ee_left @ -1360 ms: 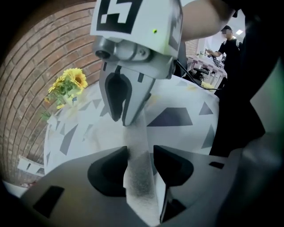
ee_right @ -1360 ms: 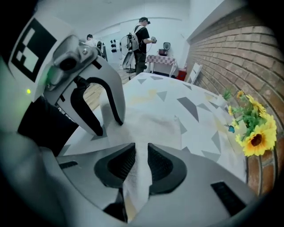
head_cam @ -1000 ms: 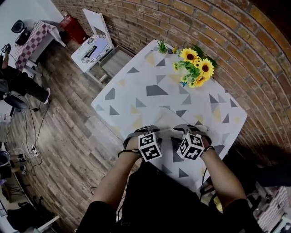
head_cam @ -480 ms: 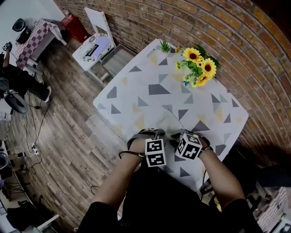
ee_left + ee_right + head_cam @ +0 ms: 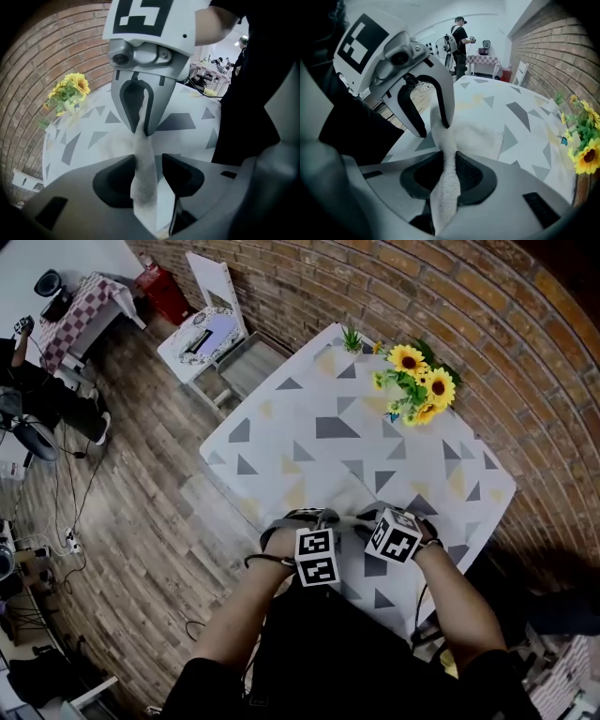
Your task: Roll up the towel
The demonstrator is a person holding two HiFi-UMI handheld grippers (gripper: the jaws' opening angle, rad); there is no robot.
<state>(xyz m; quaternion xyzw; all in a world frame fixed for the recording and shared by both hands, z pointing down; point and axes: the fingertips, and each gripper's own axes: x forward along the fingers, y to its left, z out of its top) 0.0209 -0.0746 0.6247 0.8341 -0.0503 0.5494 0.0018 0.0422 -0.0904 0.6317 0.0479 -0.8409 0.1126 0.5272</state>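
A pale towel lies on the patterned table near the front edge, just in front of the person. Its near edge is pulled up into a ridge that runs between both grippers. My right gripper has just been closing its jaws and is now shut on that ridge of towel. My left gripper stands open around the same ridge; the cloth touches one pad and a gap shows at the other. In the head view, the left gripper and the right gripper sit close together, tips facing.
A bunch of sunflowers and a small green plant stand at the table's far side by the brick wall. A white chair is beyond the far left corner. A person stands far off by a checkered table.
The two grippers have drawn closer together at the towel's near edge, the left one shifting right. The flat part of the towel in front of them looks shorter.
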